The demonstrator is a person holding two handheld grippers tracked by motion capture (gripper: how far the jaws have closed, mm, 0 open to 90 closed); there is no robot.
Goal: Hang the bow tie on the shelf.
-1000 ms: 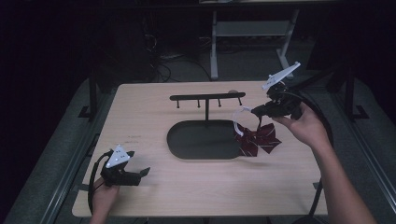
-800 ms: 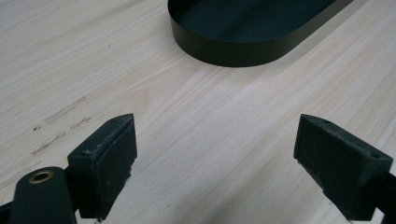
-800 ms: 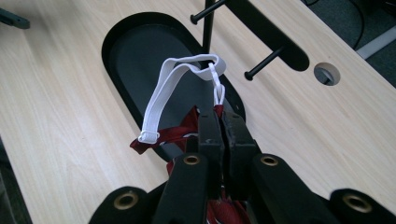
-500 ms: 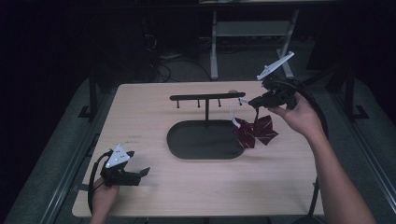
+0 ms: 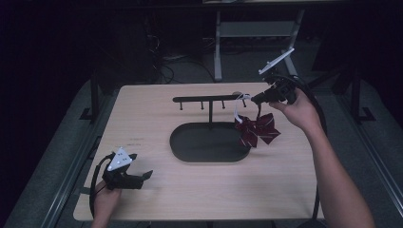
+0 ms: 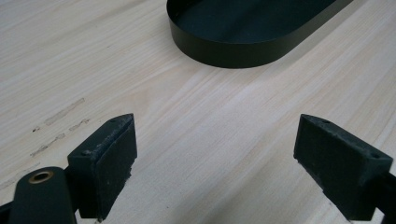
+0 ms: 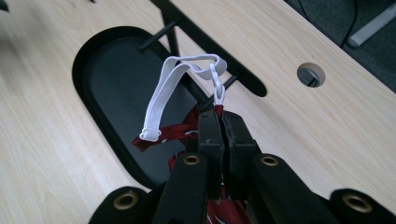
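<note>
A dark red striped bow tie hangs in the air from my right gripper, which is shut on its strap just right of the black rack's bar. Its white elastic loop rises above the closed jaws, close to a peg at the bar's end. Under the rack lies the black oval tray. My left gripper rests open on the table at the front left, nothing between its pads; the tray's rim lies ahead of it.
The light wooden table has a round cable hole beyond the rack. Bare wood spreads between the left gripper and the tray. Dark floor, cables and a metal stand leg lie behind the table.
My right gripper has lifted the bow tie and carried it left and back toward the rack's right end. The left gripper has stayed still.
</note>
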